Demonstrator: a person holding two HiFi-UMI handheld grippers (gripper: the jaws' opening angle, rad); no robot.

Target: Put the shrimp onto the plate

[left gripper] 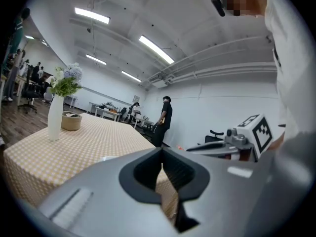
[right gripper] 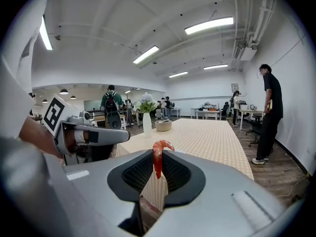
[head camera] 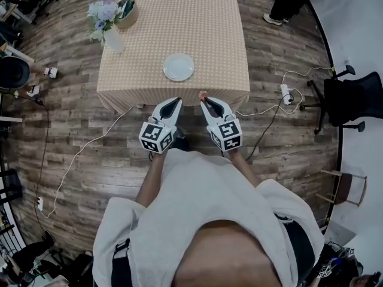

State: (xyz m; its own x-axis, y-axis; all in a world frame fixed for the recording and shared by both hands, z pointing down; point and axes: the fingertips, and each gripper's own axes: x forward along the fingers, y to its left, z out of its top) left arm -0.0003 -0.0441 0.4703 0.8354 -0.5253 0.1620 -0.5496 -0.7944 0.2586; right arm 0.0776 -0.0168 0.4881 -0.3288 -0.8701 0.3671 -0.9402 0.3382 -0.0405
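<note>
Orange-red and glossy, the shrimp [right gripper: 157, 159] hangs upright between the dark ribbed pads of my right claw [head camera: 204, 101], pinched along its slim body. Its upper end curls over into a small hook just above the jaw tips, and its lower end tapers down into the gap. That claw is clenched on it, held in the air at the near edge of the table [head camera: 179, 17], which wears a tan checked cloth. The white plate [head camera: 178, 67] sits bare on the cloth a little beyond the shrimp and apart from it. My left claw [left gripper: 162, 151] floats just beside the right one, its jaws pressed together on nothing. Farther along the table stand a white vase of flowers [head camera: 111, 37] and a small woven basket [head camera: 127, 12]. A person in dark clothes [right gripper: 269, 112] stands off to the side on the wooden floor [head camera: 72, 112].
</note>
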